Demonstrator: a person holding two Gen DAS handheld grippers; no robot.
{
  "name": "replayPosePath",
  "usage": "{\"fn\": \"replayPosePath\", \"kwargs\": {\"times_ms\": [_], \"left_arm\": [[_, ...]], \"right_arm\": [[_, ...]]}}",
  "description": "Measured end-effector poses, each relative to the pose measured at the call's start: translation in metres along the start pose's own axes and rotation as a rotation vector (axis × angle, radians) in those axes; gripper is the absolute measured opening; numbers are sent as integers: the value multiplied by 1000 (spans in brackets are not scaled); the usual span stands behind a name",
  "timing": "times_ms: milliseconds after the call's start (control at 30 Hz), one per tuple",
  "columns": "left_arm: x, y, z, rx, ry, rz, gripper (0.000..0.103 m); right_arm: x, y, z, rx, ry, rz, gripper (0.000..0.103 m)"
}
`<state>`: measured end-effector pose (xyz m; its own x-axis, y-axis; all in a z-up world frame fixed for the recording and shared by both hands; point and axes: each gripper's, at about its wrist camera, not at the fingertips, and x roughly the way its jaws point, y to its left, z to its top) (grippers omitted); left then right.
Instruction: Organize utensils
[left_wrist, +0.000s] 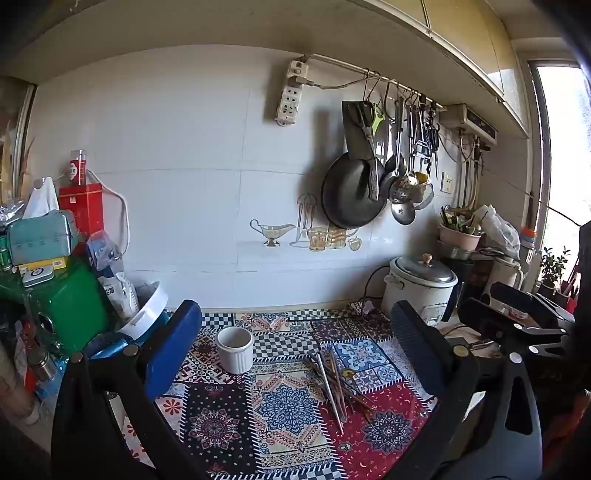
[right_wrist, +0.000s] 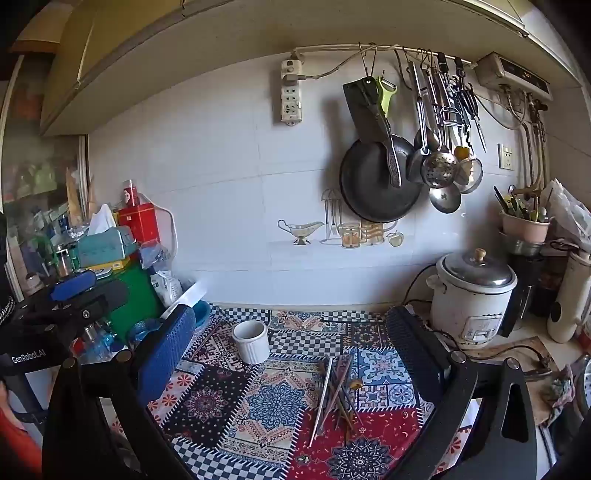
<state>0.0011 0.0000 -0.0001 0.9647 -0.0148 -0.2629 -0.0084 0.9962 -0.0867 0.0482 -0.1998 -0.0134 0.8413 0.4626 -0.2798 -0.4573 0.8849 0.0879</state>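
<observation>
chopsticks (right_wrist: 334, 397) are heaped in a loose bundle on the patterned cloth (right_wrist: 275, 406) that covers the table, and the coming move turns on how that bundle lies. its long axis is seen to run away from the camera toward the tiled wall, with a slight tilt, so that the sticks lie roughly along the pointing direction of each tool rather than across it. in the right wrist view the bundle is framed between the two fingers, a little toward the dark finger; in the left wrist view it sits nearer the right-hand finger, so the right tool (right_wrist: 291, 350) is judged the better placed, though both are held short of the sticks.

the white ribbed cup (right_wrist: 251, 341) is stood upright on the cloth, beyond and to the left of the bundle and apart from it. nothing can be seen inside it, though its floor is hidden by the rim.

the left tool (left_wrist: 295, 343) and the right tool are both spread wide, and nothing is gripped by either. a turn of the wrist would likely be needed for the pads to close across the sticks.
</observation>
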Motion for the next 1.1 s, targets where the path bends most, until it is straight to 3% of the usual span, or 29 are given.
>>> {"fn": "replayPosePath", "kwargs": {"times_ms": [233,267,1100], "left_arm": [[2,-1,1,-8,26,-33,103],[5,5,-2,-22,18,19,103],[9,12,-5,-53,38,10,103]], "right_arm": [[4,-2,1,9,4,-3,103],[4,-1,0,10,4,-5,103],[1,0,3,17,11,3,103]]}}
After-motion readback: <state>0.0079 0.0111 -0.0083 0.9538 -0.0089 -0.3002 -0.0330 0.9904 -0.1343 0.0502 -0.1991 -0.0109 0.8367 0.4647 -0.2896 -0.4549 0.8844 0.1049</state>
